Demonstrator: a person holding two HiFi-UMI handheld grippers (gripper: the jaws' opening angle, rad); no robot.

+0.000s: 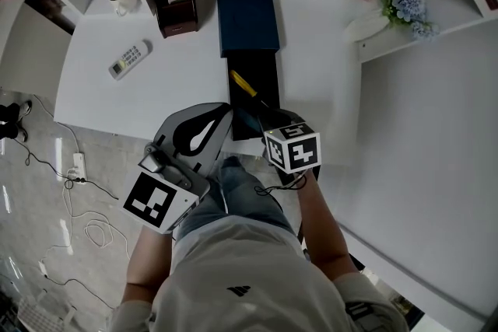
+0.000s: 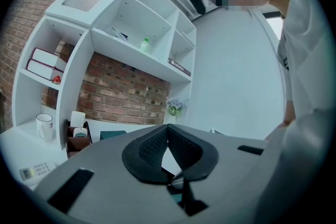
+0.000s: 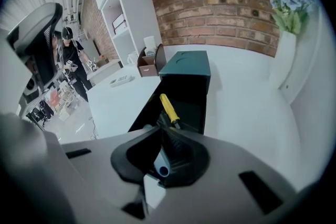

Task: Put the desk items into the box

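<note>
Pale cylinder (image 3: 160, 166) | clamped in right claw (image 3: 162, 131) | over open box (image 3: 191, 99)

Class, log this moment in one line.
right gripper shut on pale grey cylindrical stick | at open dark box holding yellow-handled screwdriver | left gripper shut, empty

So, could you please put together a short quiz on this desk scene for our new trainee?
1. True or false: the remote control lies on the desk, outside the box.
2. What can be seen lying inside the open box? A: a stapler. B: a yellow-handled tool. C: a pair of scissors.
3. Which gripper has something between its jaws, and what is it?

Key: 1 true. 2 B. 3 the right gripper, shut on a pale cylinder.
</note>
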